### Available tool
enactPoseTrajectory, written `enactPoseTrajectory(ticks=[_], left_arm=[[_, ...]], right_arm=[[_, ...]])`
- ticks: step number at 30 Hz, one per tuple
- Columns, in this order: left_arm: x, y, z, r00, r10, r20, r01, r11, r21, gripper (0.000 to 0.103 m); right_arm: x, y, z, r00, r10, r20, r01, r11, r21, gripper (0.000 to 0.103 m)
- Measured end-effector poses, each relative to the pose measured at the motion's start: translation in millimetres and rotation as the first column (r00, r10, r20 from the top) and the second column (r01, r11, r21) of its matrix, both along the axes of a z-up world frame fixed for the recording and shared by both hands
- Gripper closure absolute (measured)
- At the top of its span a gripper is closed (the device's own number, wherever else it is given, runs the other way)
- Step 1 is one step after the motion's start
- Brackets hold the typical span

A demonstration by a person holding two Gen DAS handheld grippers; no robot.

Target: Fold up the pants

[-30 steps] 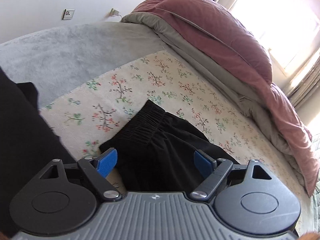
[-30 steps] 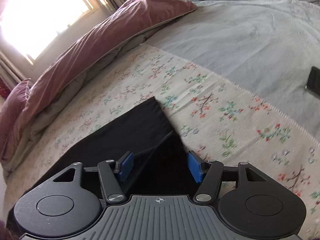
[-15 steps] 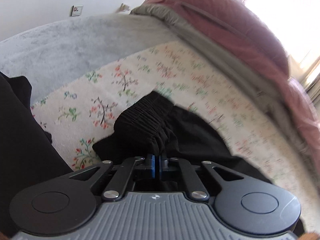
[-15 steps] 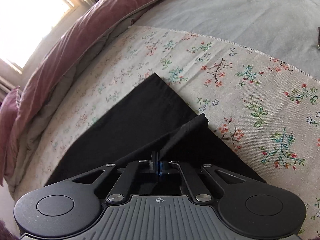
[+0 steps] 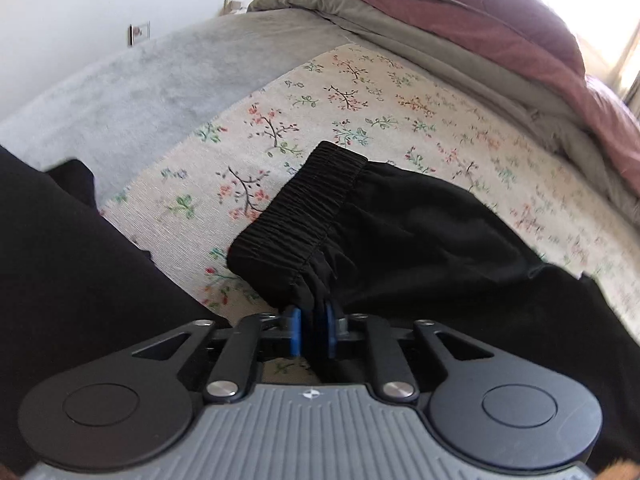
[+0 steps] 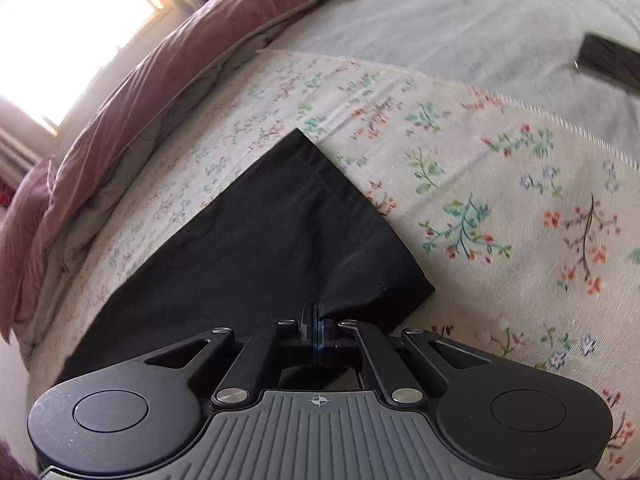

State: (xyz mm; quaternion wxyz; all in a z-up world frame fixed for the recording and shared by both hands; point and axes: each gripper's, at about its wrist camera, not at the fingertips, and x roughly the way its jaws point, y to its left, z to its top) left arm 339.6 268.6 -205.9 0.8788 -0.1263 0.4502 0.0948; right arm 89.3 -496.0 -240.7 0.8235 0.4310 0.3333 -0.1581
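Note:
Black pants [image 5: 420, 236] lie on a floral cloth [image 5: 280, 128] spread over the bed. My left gripper [image 5: 314, 322] is shut on the near corner of the gathered elastic waistband [image 5: 304, 212], which is lifted and bunched at the pads. In the right wrist view the leg end of the pants [image 6: 280, 232] lies flat with its hem toward the right. My right gripper [image 6: 318, 328] is shut on the near hem corner, pulling it up into a small peak.
A pink and grey duvet [image 5: 500, 40] is piled along the far side by the bright window [image 6: 60, 40]. A grey blanket [image 6: 460, 20] covers the bed beyond the cloth, with a dark flat object [image 6: 608, 60] on it. Dark clothing [image 5: 60, 260] fills the left.
Both grippers were open over the pants a second ago. They closed on the fabric, left on the waistband, right on the hem corner, and have lifted it slightly.

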Motion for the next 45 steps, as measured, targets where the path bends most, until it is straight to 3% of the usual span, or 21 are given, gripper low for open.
enactPoseTrajectory(ticks=[4, 8, 10, 12, 16, 19, 21, 24, 26, 29, 31, 32, 33, 34, 35, 37, 39, 41, 43, 45], left_arm=[[-6, 0, 3, 0.999, -0.022, -0.041, 0.024, 0.999, 0.047, 0.058], [-12, 8, 23, 0.999, 0.028, -0.044, -0.025, 0.997, 0.079, 0.031], [-15, 4, 42, 0.998, 0.060, 0.000, -0.060, 0.989, 0.132, 0.031], [-14, -8, 61, 0.997, 0.043, 0.056, -0.052, 0.986, 0.160, 0.031], [5, -59, 90, 0.984, -0.137, 0.117, 0.121, 0.984, 0.132, 0.031], [24, -107, 105, 0.962, -0.203, 0.180, 0.187, 0.977, 0.100, 0.031], [46, -149, 100, 0.935, -0.312, 0.168, 0.306, 0.950, 0.060, 0.031], [86, -212, 67, 0.886, -0.448, 0.124, 0.448, 0.894, 0.022, 0.031], [113, -245, 38, 0.875, -0.482, 0.051, 0.483, 0.876, 0.007, 0.031], [134, -284, 10, 0.831, -0.556, -0.008, 0.555, 0.829, 0.072, 0.032], [140, -298, -2, 0.776, -0.630, -0.021, 0.628, 0.770, 0.109, 0.039], [143, -304, -7, 0.758, -0.652, -0.027, 0.650, 0.751, 0.115, 0.050], [147, -308, -14, 0.754, -0.656, -0.046, 0.656, 0.746, 0.117, 0.073], [152, -306, -22, 0.758, -0.647, -0.076, 0.652, 0.749, 0.119, 0.086], [156, -308, -28, 0.768, -0.633, -0.095, 0.640, 0.758, 0.128, 0.089], [156, -311, -31, 0.757, -0.647, -0.085, 0.652, 0.743, 0.153, 0.092], [153, -310, -28, 0.757, -0.650, -0.066, 0.650, 0.739, 0.178, 0.093], [156, -300, -19, 0.790, -0.612, -0.014, 0.606, 0.778, 0.166, 0.094], [165, -276, -5, 0.841, -0.536, 0.072, 0.532, 0.844, 0.058, 0.094], [174, -261, -2, 0.865, -0.487, 0.123, 0.494, 0.869, -0.030, 0.094]], right_arm=[[-4, 5, 0, 0.999, 0.030, -0.037, -0.031, 0.999, -0.019, 0.103], [-11, 10, -1, 0.995, 0.054, -0.088, -0.060, 0.997, -0.057, 0.096], [-11, 12, 6, 0.987, 0.054, -0.150, -0.074, 0.989, -0.130, 0.084], [-15, 12, 19, 0.982, -0.026, -0.185, -0.016, 0.975, -0.224, 0.062], [-14, 16, 57, 0.975, -0.164, -0.150, 0.100, 0.927, -0.362, 0.056], [22, 39, 90, 0.994, -0.077, -0.071, 0.042, 0.914, -0.404, 0.049], [59, 62, 105, 0.997, 0.070, -0.014, -0.070, 0.915, -0.397, 0.033], [121, 99, 113, 0.966, 0.260, -0.008, -0.244, 0.893, -0.379, 0.033], [154, 118, 115, 0.940, 0.341, -0.009, -0.324, 0.882, -0.342, 0.033], [185, 143, 108, 0.905, 0.425, 0.001, -0.402, 0.857, -0.323, 0.033], [189, 156, 90, 0.890, 0.455, -0.020, -0.437, 0.842, -0.315, 0.033], [191, 159, 77, 0.884, 0.464, -0.050, -0.457, 0.839, -0.294, 0.033], [192, 161, 65, 0.880, 0.465, -0.097, -0.473, 0.838, -0.270, 0.034], [188, 165, 59, 0.879, 0.457, -0.136, -0.476, 0.836, -0.273, 0.034], [187, 167, 58, 0.876, 0.459, -0.145, -0.481, 0.825, -0.296, 0.034], [178, 170, 64, 0.858, 0.496, -0.134, -0.510, 0.793, -0.334, 0.034], [176, 169, 65, 0.851, 0.509, -0.134, -0.522, 0.786, -0.332, 0.034], [176, 166, 60, 0.851, 0.500, -0.158, -0.523, 0.789, -0.323, 0.034], [178, 164, 57, 0.854, 0.487, -0.185, -0.521, 0.790, -0.324, 0.034], [180, 163, 56, 0.852, 0.488, -0.187, -0.523, 0.787, -0.327, 0.034]])
